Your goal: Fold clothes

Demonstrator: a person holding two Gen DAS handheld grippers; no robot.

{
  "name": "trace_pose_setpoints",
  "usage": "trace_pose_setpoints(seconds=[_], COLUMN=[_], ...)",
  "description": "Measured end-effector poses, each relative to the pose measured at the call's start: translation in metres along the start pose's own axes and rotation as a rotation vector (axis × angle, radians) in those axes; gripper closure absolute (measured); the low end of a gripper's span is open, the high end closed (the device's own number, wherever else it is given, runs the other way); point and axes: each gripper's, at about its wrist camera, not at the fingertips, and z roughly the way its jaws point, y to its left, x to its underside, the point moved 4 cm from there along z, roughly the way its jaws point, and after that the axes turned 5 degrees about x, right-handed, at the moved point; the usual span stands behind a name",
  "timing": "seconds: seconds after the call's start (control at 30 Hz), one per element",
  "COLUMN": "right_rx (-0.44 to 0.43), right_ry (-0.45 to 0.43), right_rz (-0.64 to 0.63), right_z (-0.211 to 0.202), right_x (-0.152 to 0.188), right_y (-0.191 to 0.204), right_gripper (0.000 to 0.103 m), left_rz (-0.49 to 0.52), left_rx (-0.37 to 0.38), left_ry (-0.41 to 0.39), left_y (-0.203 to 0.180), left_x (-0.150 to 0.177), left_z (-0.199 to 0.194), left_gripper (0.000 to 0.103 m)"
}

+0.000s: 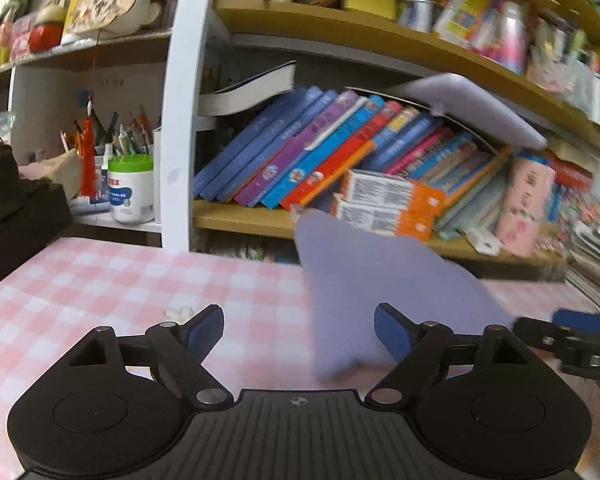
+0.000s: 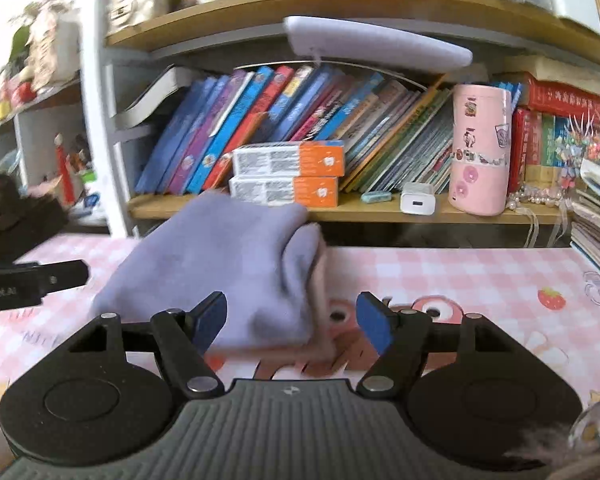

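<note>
1. Right now the lavender garment (image 2: 224,264) lies on the pink checked counter (image 2: 440,276) as a compact folded bundle, a pink layer showing under its near edge
2. Both grippers gape with nothing between the pads: the right gripper (image 2: 292,320) sits just in front of the bundle, which lies ahead and slightly left of it; the left gripper (image 1: 299,330) sees it ahead to its right
3. Its long axis runs away toward the bookshelf (image 2: 340,208); the right hand looks nearer
4. Leaning books (image 2: 236,128) and orange boxes (image 2: 288,172) stand behind, clear of the cloth
</note>
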Motion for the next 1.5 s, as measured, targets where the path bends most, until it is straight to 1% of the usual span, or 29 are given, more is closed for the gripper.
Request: trace_pose_setpoints(seconds=[0.07,0.1,0.23,0.37,0.43,0.5,0.6,0.73,0.9,1.07,1.17,1.33,1.37,1.5], right_rx=[0.008,0.006,0.018,0.035,0.043,0.052,0.064,0.074,0.08,0.077,0.079,0.089,0.09,0.093], right_ry=[-0.009,-0.019,-0.036,-0.045,-0.05,-0.055,-0.062,-0.068,-0.065,-0.069,-0.065,-0.063,-0.063,-0.064], right_rz=[-0.023,-0.022,-0.018,-0.014,-0.012,-0.01,-0.007,0.002,-0.044,-0.088,-0.083,-0.066,-0.067,-0.072], right_z=[-0.012,-0.019,-0.034,-0.044,-0.049,-0.054,-0.061,-0.063,-0.062,-0.062,-0.061,-0.061,-0.062,-0.062], right_x=[0.007,0.01,0.019,0.027,0.03,0.034,0.04,0.039,0.039,0.041,0.041,0.041,0.041,0.041], right_y=[0.009,0.012,0.014,0.015,0.015,0.015,0.016,0.014,0.022,0.03,0.029,0.026,0.026,0.027], right_gripper=[0.028,0.024,0.019,0.015,0.012,0.012,0.008,0.005,0.0,0.0,0.0,0.0,0.0,0.0], left_rz=[0.041,0.063,0.127,0.143,0.151,0.149,0.151,0.154,0.137,0.116,0.107,0.122,0.127,0.14], left_rx=[-0.004,-0.007,-0.027,-0.037,-0.04,-0.042,-0.046,-0.052,-0.048,-0.052,-0.063,-0.069,-0.07,-0.07], left_ry=[-0.017,-0.026,-0.063,-0.063,-0.052,-0.042,-0.041,-0.043,-0.018,-0.007,0.004,0.004,0.001,-0.007], left_y=[-0.01,-0.016,-0.03,-0.035,-0.036,-0.036,-0.037,-0.038,-0.036,-0.032,-0.03,-0.033,-0.033,-0.036], left_x=[0.006,0.008,0.012,0.019,0.023,0.025,0.028,0.031,0.036,0.036,0.036,0.036,0.036,0.036], left_z=[-0.012,-0.018,-0.035,-0.046,-0.047,-0.048,-0.049,-0.05,-0.046,-0.044,-0.043,-0.043,-0.044,-0.045], left_gripper=[0.01,0.009,0.008,0.007,0.006,0.006,0.005,0.005,0.004,0.004,0.004,0.003,0.0,0.0])
